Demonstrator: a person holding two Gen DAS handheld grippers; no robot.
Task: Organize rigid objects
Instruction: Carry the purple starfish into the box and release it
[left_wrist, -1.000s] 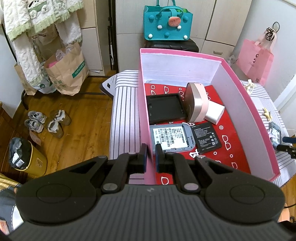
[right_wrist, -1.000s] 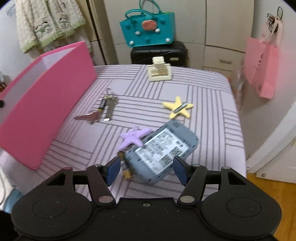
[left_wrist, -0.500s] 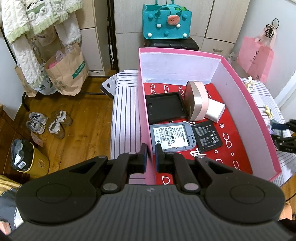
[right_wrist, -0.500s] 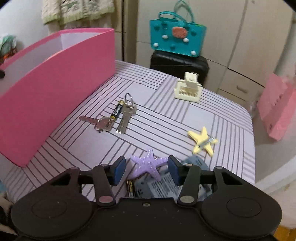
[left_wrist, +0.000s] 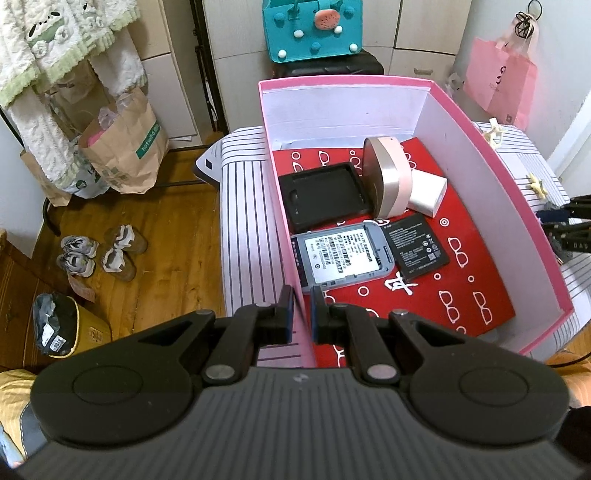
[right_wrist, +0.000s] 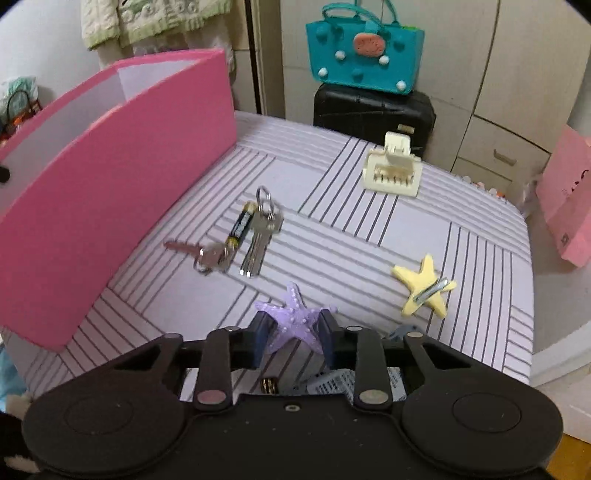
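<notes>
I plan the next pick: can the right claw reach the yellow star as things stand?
Probably not yet: the right claw is closing around the purple starfish. The yellow star lies uncovered on the cloth.

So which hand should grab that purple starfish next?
The right. Its claw already straddles the purple starfish and its jaws are closing around it. The left claw is shut on the pink box wall, apparently steadying it.

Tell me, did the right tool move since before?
Yes. The right tool left the grey phone case and now sits around the purple starfish, closer to the pink box, its jaws closing.
</notes>
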